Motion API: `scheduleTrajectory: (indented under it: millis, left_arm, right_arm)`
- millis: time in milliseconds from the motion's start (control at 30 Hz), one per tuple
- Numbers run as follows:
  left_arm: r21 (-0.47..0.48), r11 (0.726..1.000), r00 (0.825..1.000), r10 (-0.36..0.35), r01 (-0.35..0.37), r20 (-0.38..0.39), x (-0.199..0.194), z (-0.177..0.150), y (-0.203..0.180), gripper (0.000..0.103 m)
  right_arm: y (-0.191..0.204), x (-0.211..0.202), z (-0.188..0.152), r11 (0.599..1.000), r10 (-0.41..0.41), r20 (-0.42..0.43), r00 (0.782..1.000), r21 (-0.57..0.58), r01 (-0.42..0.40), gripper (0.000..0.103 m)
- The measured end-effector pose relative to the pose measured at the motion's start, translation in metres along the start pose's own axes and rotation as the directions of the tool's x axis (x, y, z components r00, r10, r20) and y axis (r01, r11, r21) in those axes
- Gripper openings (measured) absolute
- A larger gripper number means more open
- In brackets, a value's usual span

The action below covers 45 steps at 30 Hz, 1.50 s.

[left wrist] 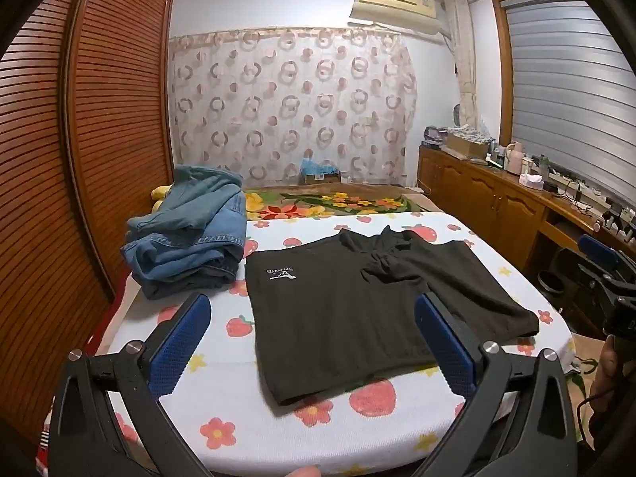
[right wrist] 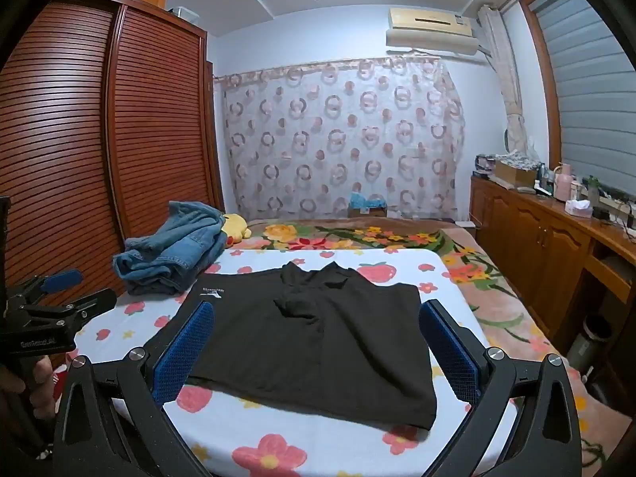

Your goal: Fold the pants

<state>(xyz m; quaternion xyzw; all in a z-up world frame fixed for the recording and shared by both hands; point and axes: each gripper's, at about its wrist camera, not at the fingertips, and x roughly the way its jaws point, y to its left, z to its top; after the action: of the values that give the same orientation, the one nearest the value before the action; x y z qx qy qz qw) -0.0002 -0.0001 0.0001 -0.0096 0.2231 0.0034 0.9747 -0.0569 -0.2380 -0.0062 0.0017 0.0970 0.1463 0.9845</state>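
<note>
Black pants (left wrist: pixel 357 310) lie spread flat on the white flower-print bed cover (left wrist: pixel 222 357), with a small white logo at the far left; they also show in the right wrist view (right wrist: pixel 310 342). My left gripper (left wrist: pixel 314 342) is open and empty, hovering above the near edge of the pants. My right gripper (right wrist: pixel 318 349) is open and empty, also above the pants' near part. The right gripper shows at the right edge of the left wrist view (left wrist: pixel 604 274); the left gripper shows at the left edge of the right wrist view (right wrist: pixel 51 298).
A pile of folded blue jeans (left wrist: pixel 190 234) sits on the bed's far left, beside a brown louvred wardrobe (left wrist: pixel 79 159). A wooden cabinet (left wrist: pixel 497 198) with clutter runs along the right. A floral blanket (left wrist: pixel 334 200) lies beyond the bed cover.
</note>
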Motion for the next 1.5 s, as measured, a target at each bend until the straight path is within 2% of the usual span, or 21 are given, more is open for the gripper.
scheduleTrajectory:
  millis: [1500]
  left_arm:
    - [0.004, 1.000, 1.000, 0.002, -0.002, 0.023, -0.0055, 0.0038, -0.0027, 0.103]
  right_arm:
    - [0.0011, 0.0018, -0.0003, 1.000, -0.004, 0.002, 1.000, -0.006, 0.004, 0.103]
